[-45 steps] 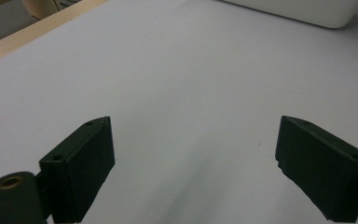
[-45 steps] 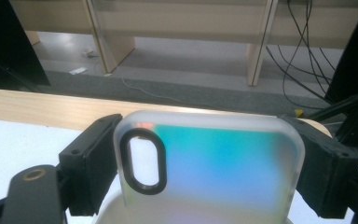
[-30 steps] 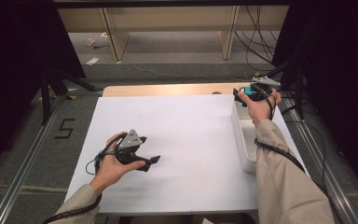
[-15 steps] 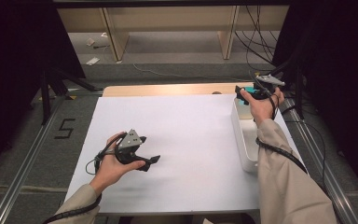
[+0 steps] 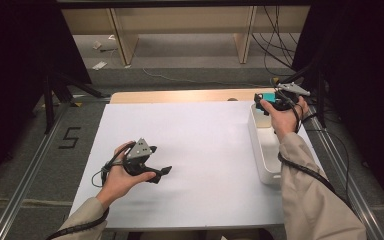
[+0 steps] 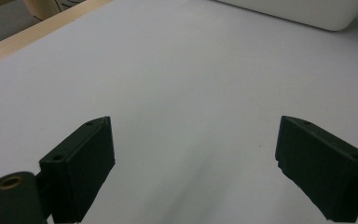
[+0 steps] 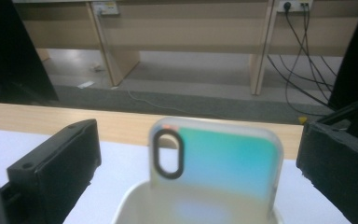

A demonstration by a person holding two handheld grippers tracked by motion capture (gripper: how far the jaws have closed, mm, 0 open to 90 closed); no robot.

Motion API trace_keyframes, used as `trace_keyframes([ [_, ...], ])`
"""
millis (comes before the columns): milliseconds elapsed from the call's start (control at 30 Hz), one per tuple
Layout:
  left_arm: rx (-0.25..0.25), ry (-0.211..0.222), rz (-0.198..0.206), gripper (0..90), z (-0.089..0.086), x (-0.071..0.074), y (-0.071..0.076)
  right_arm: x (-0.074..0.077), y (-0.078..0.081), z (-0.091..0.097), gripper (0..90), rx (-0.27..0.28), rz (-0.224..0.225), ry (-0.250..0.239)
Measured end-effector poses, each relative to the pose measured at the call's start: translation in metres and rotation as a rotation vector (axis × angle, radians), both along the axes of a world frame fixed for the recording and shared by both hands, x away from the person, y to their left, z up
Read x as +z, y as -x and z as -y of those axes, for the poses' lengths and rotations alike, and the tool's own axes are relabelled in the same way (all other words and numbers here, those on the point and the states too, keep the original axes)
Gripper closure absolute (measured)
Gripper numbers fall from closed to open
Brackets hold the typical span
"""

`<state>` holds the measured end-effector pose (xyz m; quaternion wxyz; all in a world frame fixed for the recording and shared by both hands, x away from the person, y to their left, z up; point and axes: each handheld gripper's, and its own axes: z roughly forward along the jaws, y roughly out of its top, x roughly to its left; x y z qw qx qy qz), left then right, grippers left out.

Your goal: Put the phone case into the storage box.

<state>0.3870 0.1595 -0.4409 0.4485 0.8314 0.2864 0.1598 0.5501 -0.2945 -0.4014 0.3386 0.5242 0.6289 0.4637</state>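
The phone case [image 7: 216, 161] stands upright in the white bin [image 5: 266, 150] near the far right corner of the worktop [image 5: 200, 150], its long axis pointing up. It sits directly ahead of the right gripper [image 5: 275, 102], between its fingers [image 7: 56, 163], which are wide apart and, I think, not yet pressing it. The left gripper [image 5: 147, 167] rests near the front left, fingers [image 6: 81, 163] wide open and empty, well apart from the bin.

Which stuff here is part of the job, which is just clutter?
In play:
- phone case, upright in the white bin
- right gripper, jaws open either side of the case
- left gripper, open

Lying about:
- debris on the floor
- cables
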Motion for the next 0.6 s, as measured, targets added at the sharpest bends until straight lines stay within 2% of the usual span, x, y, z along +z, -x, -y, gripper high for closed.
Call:
trace_keyframes([
  [333, -0.001, 0.002, 0.0, 11.0, 0.0, 0.0, 0.0, 0.002, 0.024, -0.001, 1.8, 0.045, 0.019, 0.014],
  [600, 0.0, 0.0, 0.0, 10.9, 0.0, 0.001, 0.001, 0.003, 0.041, -0.004, 3.6, 0.093, 0.02, -0.001],
])
